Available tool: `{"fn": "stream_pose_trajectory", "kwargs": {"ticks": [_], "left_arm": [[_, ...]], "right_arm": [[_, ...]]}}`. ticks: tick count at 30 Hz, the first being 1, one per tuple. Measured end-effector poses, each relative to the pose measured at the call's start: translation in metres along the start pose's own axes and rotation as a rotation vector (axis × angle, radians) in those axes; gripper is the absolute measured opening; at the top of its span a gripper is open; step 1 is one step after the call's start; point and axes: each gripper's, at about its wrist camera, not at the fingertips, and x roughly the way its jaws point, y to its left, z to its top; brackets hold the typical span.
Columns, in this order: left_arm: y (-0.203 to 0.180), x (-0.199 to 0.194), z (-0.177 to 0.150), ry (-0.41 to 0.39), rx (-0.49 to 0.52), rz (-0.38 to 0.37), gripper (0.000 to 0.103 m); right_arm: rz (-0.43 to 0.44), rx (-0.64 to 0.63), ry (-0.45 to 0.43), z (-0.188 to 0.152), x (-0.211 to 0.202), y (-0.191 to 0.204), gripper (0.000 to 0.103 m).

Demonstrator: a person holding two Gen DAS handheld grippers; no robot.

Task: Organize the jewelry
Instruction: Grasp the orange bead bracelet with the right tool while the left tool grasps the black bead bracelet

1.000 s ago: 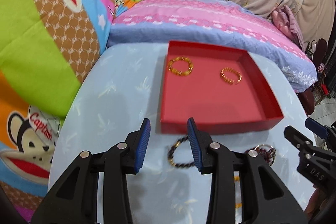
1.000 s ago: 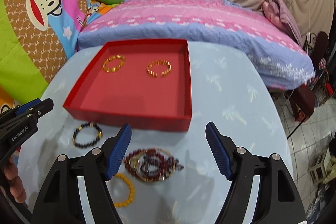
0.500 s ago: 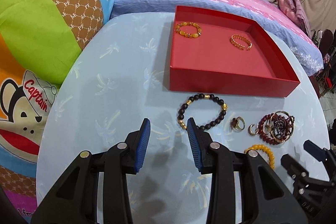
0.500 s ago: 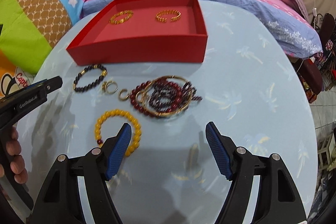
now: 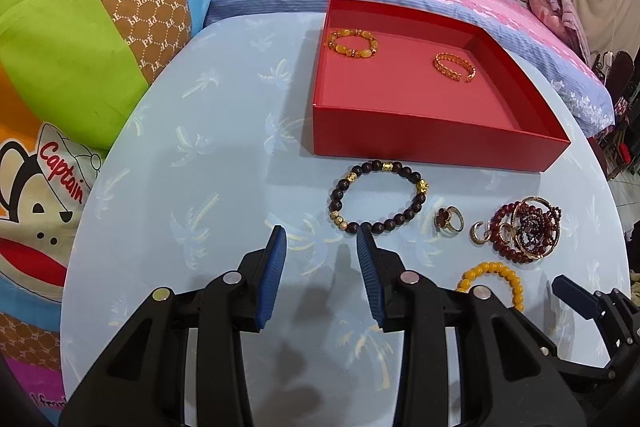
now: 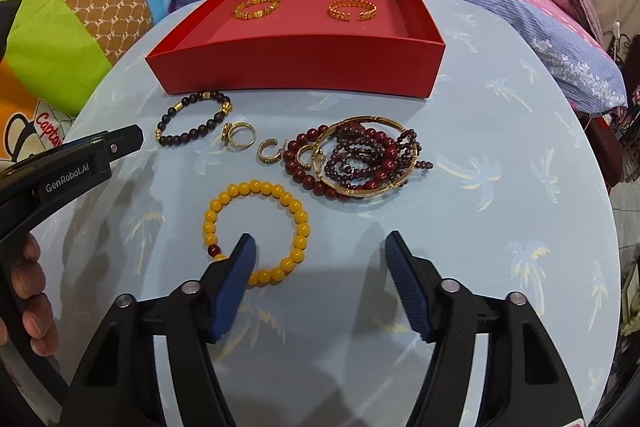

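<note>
My left gripper hangs over the pale blue table with its jaws parted and nothing between them. Just ahead of its right fingertip lies the dark bead bracelet, its near edge almost touching that tip, though I cannot tell whether they meet. Beyond the bracelet stands the red tray, which holds an amber bead bracelet at its far left and a gold cuff to the right of it, the two well apart.

Right of the dark bracelet come a gold ring with a dark stone, a small hoop earring, then a tangle of dark red beads and gold bangles.

My right gripper is spread wide and empty. The yellow bead bracelet lies on the table at its left finger, which covers the bracelet's near edge; most of the loop sits left of the gap between the jaws. The red tangle is ahead of that gap, near but apart from the fingertips.
</note>
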Motion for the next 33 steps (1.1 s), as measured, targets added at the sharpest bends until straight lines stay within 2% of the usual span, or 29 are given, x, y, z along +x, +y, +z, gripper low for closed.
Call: {"fn": "stream_pose_trajectory", "kwargs": {"ticks": [11,19,24,27,33], "left_arm": [[0.0,0.004,0.0,0.007,-0.007,0.001,0.035],[-0.001,0.006,0.003,0.01,-0.01,-0.002,0.035],[-0.002,0.01,0.008,0.007,-0.009,0.0,0.039],[-0.003,0.015,0.013,0.004,-0.006,-0.001,0.043],[-0.004,0.032,0.02,0.013,0.0,0.008,0.046]], "right_arm": [[-0.028,-0.018,-0.006,-0.003,0.003,0.003,0.047],[-0.028,-0.019,-0.015,-0.003,0.002,0.002,0.035],[-0.016,-0.027,-0.018,-0.004,0.001,0.002,0.017],[-0.01,-0.03,-0.017,-0.005,0.0,0.001,0.011],[-0.001,-0.023,-0.011,-0.007,-0.001,-0.002,0.009]]}}
